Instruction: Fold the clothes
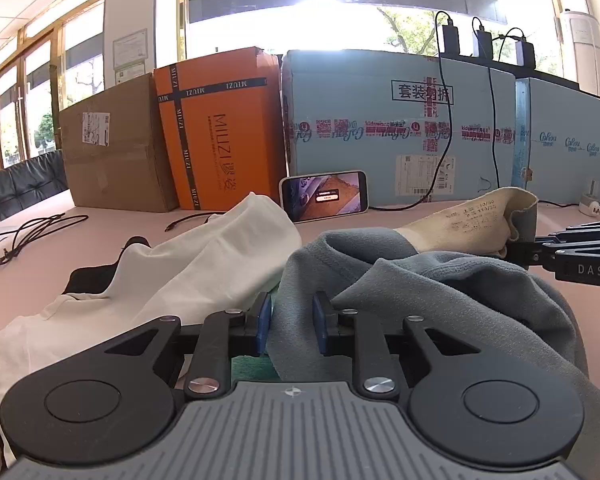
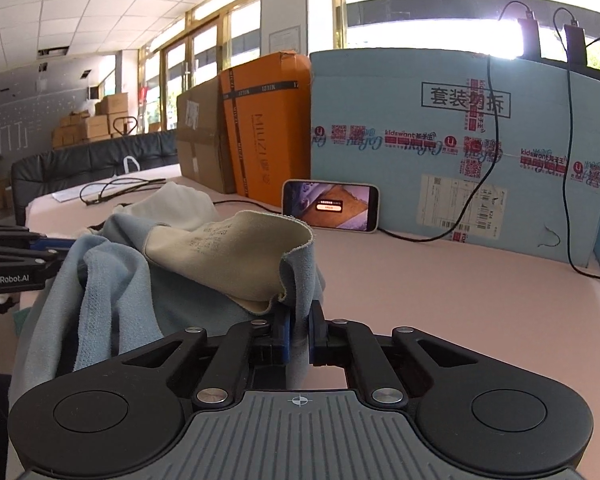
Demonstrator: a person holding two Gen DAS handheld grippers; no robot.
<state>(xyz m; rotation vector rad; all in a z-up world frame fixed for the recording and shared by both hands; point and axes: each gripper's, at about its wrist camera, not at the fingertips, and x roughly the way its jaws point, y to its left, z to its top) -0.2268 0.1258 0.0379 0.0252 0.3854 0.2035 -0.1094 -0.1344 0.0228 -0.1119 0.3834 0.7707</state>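
While the grey-blue fleece garment hangs bunched above the pink table, your left gripper pinches one fold and your right gripper clamps its beige-lined edge; a white shirt lies beside it.

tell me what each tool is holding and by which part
Both hold the grey-blue fleece garment: the left tool pinches a fold of its body, and the right tool pinches the edge beside its cream printed label.
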